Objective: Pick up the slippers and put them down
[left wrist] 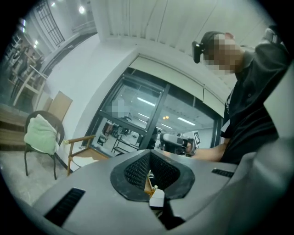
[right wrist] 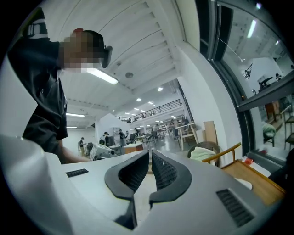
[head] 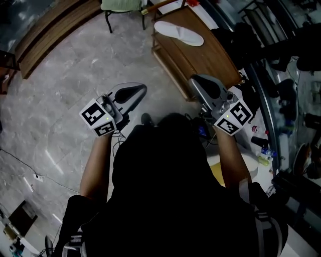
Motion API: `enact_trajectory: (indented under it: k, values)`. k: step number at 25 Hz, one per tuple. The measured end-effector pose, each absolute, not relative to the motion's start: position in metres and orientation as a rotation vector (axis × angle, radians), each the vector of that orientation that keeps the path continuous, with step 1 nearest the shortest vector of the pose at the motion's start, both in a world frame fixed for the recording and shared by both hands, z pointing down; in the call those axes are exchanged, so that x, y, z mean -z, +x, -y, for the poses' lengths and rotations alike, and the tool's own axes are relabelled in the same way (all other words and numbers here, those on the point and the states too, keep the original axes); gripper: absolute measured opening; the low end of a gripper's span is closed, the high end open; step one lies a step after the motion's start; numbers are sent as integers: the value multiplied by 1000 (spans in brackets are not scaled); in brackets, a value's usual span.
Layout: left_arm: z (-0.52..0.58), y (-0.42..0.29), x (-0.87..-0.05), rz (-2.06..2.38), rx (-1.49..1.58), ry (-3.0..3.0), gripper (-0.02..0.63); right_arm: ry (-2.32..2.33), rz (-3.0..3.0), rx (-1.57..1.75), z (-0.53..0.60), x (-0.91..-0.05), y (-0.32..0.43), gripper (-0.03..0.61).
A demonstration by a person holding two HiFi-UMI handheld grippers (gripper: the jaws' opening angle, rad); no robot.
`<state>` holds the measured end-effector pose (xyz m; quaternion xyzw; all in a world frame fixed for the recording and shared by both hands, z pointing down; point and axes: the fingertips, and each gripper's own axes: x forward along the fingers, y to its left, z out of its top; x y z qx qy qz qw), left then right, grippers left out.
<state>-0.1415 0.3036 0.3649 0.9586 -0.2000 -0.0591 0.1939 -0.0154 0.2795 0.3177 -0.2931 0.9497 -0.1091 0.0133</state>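
Observation:
One white slipper (head: 179, 32) lies flat on a low wooden bench (head: 203, 60) at the top of the head view. Both grippers are held level in front of the person, short of the bench. My left gripper (head: 142, 90) is over the stone floor to the bench's left, jaws shut with nothing in them (left wrist: 149, 156). My right gripper (head: 194, 79) is at the bench's near edge, its black jaws together and empty (right wrist: 150, 156). A pale edge on the bench (right wrist: 243, 183) in the right gripper view may be the slipper. I see no second slipper.
A dark chair with a green cushion (head: 120, 5) (left wrist: 41, 133) (right wrist: 204, 153) stands beyond the bench's left end. A glass wall with dark frames (head: 271, 95) runs along the right, with bottles and clutter (head: 263, 153) at its foot. Cables (head: 30, 170) cross the grey floor at left.

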Motion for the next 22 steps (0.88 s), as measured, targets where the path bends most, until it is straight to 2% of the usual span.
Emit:
enact_trajectory:
  k: [5, 14, 22]
  values:
    - [-263, -134, -383, 518, 186, 2626, 12, -984, -2935, 417, -249, -336, -3, 32]
    - [-163, -101, -404, 524, 94, 2596, 12, -871, -3006, 364, -164, -364, 0, 32]
    - [-78, -68, -424, 513, 17, 2487, 12, -822, -2929, 424, -82, -356, 29, 32]
